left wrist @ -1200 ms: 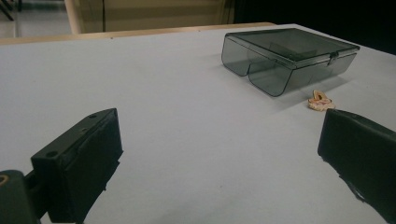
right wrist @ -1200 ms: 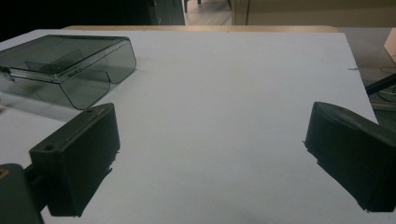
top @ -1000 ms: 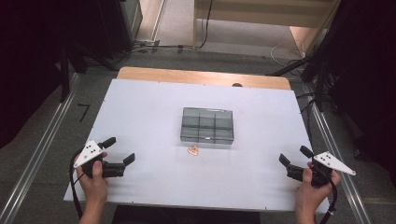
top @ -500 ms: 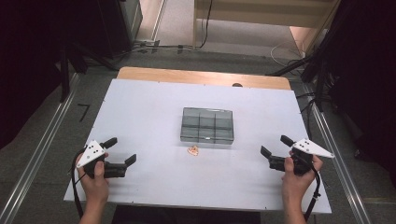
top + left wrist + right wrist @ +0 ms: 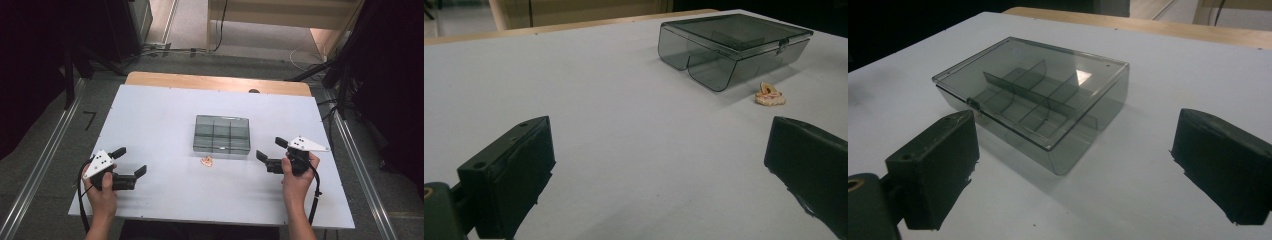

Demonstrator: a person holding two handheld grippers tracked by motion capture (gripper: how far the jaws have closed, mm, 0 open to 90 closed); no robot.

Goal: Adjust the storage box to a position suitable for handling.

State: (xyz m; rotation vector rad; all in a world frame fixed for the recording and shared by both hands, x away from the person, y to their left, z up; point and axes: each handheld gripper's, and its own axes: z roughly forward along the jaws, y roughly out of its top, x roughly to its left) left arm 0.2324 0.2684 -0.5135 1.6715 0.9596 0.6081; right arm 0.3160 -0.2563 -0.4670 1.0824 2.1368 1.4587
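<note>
From the high view, a white rectangular worktop [image 5: 165,125] carries a smoky grey, see-through plastic organiser box [image 5: 222,134] with inner dividers, lid down, near its middle. Just in front of the box, apart from it, lies a small flat orange-and-cream trinket [image 5: 206,161]. The left gripper [image 5: 129,164], held in a hand at the near left corner, has its jaws spread wide and grasps nothing. The right gripper [image 5: 271,151], held in a hand at the right, also stands wide open and empty, its jaws pointing at the box's right end. Compared with a second ago, the right gripper has travelled inward from the worktop's right edge to sit near the box, while the left gripper, the box and the trinket have kept their places. This suggests that the right hand is starting an approach to the box, probably to steady or open it. In the left gripper view, two black jaws frame bare worktop, with the box [image 5: 731,47] and the trinket [image 5: 770,94] farther off to the upper right, well apart from the jaws. In the right gripper view, the box [image 5: 1034,96] lies close ahead between the spread jaws, its latch [image 5: 973,104] facing the left jaw, nothing touching yet.
</note>
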